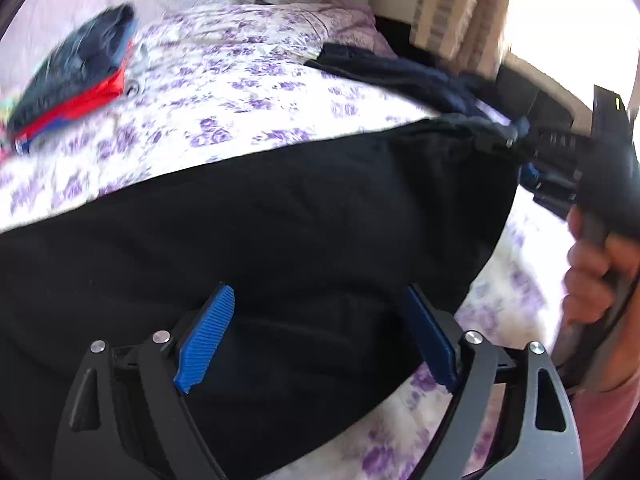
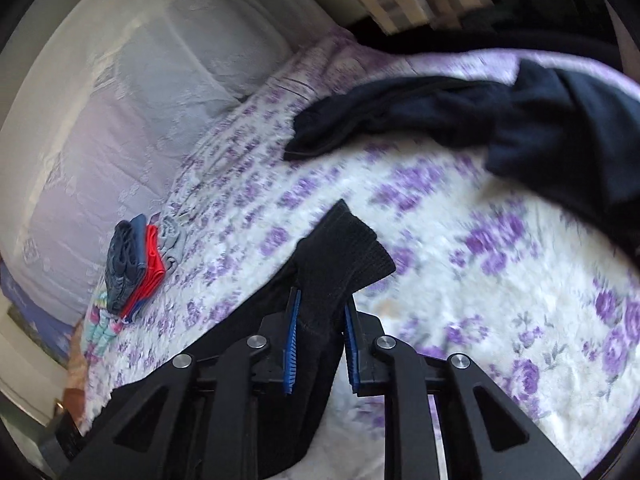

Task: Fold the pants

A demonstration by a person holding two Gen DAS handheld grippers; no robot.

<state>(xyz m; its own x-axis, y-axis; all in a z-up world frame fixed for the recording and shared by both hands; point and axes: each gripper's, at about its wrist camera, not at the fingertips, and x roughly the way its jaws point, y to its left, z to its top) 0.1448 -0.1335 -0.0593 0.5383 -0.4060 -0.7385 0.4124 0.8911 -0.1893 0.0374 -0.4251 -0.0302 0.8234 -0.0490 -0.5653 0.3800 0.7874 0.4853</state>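
Note:
Black pants (image 1: 280, 220) are stretched above a bed with a purple-flowered sheet (image 1: 224, 92). In the left wrist view my left gripper (image 1: 320, 332) is open, its blue pads (image 1: 206, 336) wide apart over the black cloth, holding nothing. My right gripper (image 1: 516, 136) shows at the far right, clamped on a corner of the pants, with a hand (image 1: 592, 264) on its handle. In the right wrist view the right gripper (image 2: 320, 336) is shut on a ribbed black edge of the pants (image 2: 340, 252), which sticks up between the pads.
A stack of folded clothes, dark blue over red (image 1: 76, 72), lies at the left of the bed, also in the right wrist view (image 2: 132, 264). A loose dark navy garment (image 2: 520, 128) lies at the far right. A white pillow (image 2: 180, 64) and curtains (image 1: 456, 4) stand behind.

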